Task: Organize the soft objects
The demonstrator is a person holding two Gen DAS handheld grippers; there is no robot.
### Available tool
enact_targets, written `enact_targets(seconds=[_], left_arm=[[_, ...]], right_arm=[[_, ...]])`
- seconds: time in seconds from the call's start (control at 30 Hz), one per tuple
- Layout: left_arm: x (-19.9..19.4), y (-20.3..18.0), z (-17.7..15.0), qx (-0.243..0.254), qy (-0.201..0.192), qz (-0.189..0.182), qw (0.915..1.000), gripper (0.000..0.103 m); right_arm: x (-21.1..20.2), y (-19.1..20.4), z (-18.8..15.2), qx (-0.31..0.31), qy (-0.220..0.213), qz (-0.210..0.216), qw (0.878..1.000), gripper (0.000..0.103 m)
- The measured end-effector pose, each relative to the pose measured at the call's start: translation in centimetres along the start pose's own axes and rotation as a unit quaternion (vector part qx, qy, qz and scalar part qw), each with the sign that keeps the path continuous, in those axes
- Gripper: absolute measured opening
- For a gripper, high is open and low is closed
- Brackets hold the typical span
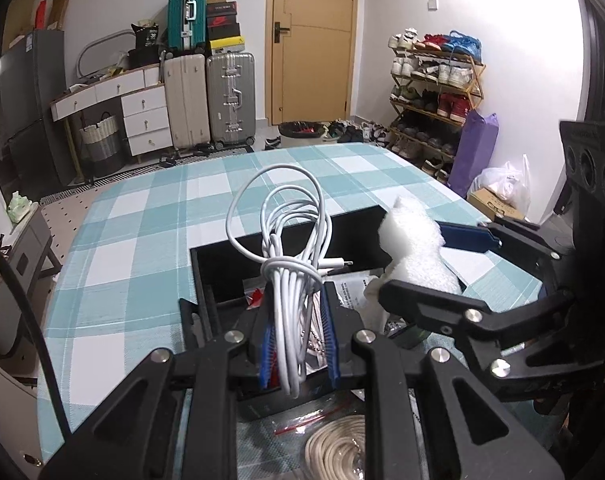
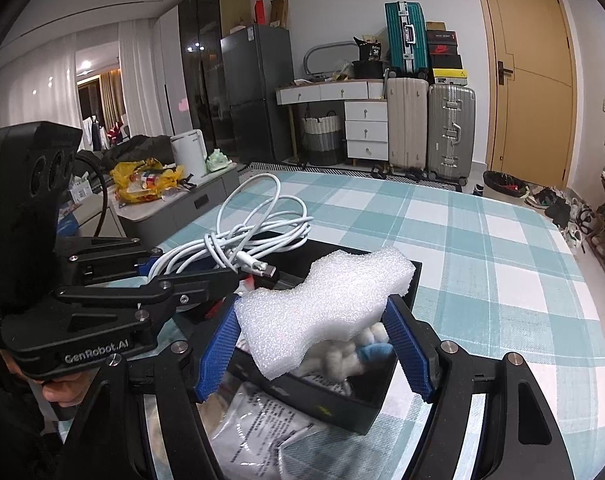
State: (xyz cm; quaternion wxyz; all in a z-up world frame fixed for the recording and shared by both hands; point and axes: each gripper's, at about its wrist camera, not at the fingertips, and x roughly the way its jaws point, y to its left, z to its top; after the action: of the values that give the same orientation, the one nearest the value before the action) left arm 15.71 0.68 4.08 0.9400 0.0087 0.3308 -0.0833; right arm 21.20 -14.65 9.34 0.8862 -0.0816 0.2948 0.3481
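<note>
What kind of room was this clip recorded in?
Most likely a lived-in home, near the entrance: a crowded shoe rack beside the door, stacked suitcases, a fridge, and a table under a checked cloth.

Black box [image 2: 342, 408] interior largely hidden behind white foam piece [image 2: 326, 304] and coiled white cable [image 1: 292, 280]; printing on the plastic bag [image 2: 262, 420] too small to read; cream rope coil [image 1: 338, 452] cut off by lower edge.

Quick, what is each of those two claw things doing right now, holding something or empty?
Left gripper: jaws closed on the bundled white cable.
Right gripper: jaws closed on the white foam piece, above the black box.
</note>
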Motion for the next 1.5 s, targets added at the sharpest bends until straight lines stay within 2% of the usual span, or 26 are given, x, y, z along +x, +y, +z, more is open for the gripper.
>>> enact_targets(seconds=[0.23, 0.33, 0.37, 0.4, 0.47, 0.53, 0.57, 0.6, 0.67, 0.87, 1.0, 1.27, 1.5], left_arm=[[1.1, -0.6, -0.1, 0.015, 0.012, 0.001, 0.9998, 0.019], [1.1, -0.4, 0.0, 0.012, 0.014, 0.001, 0.9998, 0.023], [1.0, -0.4, 0.0, 0.010, 0.013, 0.002, 0.9999, 0.030], [0.8, -0.3, 0.0, 0.008, 0.012, 0.002, 0.9999, 0.043], [0.3, -0.1, 0.0, 0.002, 0.009, 0.007, 0.9999, 0.055], [-0.2, 0.2, 0.0, -0.002, 0.008, 0.008, 0.9999, 0.057], [-0.4, 0.4, -0.1, -0.005, 0.011, 0.010, 0.9999, 0.067], [-0.8, 0.5, -0.3, -0.008, 0.010, 0.017, 0.9998, 0.086], [-1.7, 0.8, -0.7, -0.015, -0.004, 0.029, 0.9995, 0.099], [-3.8, 1.2, -2.6, -0.026, -0.014, 0.057, 0.9979, 0.103], [-4.8, 0.9, -4.1, -0.026, -0.015, 0.075, 0.9967, 0.103], [-5.9, 1.7, -6.2, -0.038, -0.009, 0.097, 0.9946, 0.103], [-5.9, 2.5, -6.6, -0.044, -0.002, 0.105, 0.9935, 0.103]], right_arm=[[1.5, -0.8, 0.0, -0.006, 0.008, -0.014, 1.000, 0.073], [1.6, -1.0, -0.1, -0.010, 0.008, -0.020, 1.000, 0.081], [1.4, -1.2, -0.1, -0.009, 0.004, -0.023, 1.000, 0.088], [1.3, -1.2, -0.1, -0.008, 0.002, -0.022, 1.000, 0.089], [0.5, -1.6, -0.2, -0.002, -0.007, -0.029, 1.000, 0.091], [-0.3, -1.8, -0.5, 0.005, -0.009, -0.039, 0.999, 0.096], [-0.6, -2.0, -0.6, 0.011, -0.011, -0.043, 0.999, 0.098], [-1.1, -2.2, -0.8, 0.017, -0.014, -0.045, 0.999, 0.100], [-2.0, -2.6, -1.2, 0.034, -0.014, -0.045, 0.998, 0.102], [-3.9, -3.0, -2.5, 0.079, 0.002, -0.028, 0.996, 0.102], [-4.4, -1.9, -3.6, 0.078, 0.012, -0.031, 0.996, 0.102], [-2.7, 1.0, -5.8, 0.059, 0.076, -0.034, 0.995, 0.102], [-0.9, 2.0, -6.8, 0.067, 0.107, -0.040, 0.991, 0.102]])
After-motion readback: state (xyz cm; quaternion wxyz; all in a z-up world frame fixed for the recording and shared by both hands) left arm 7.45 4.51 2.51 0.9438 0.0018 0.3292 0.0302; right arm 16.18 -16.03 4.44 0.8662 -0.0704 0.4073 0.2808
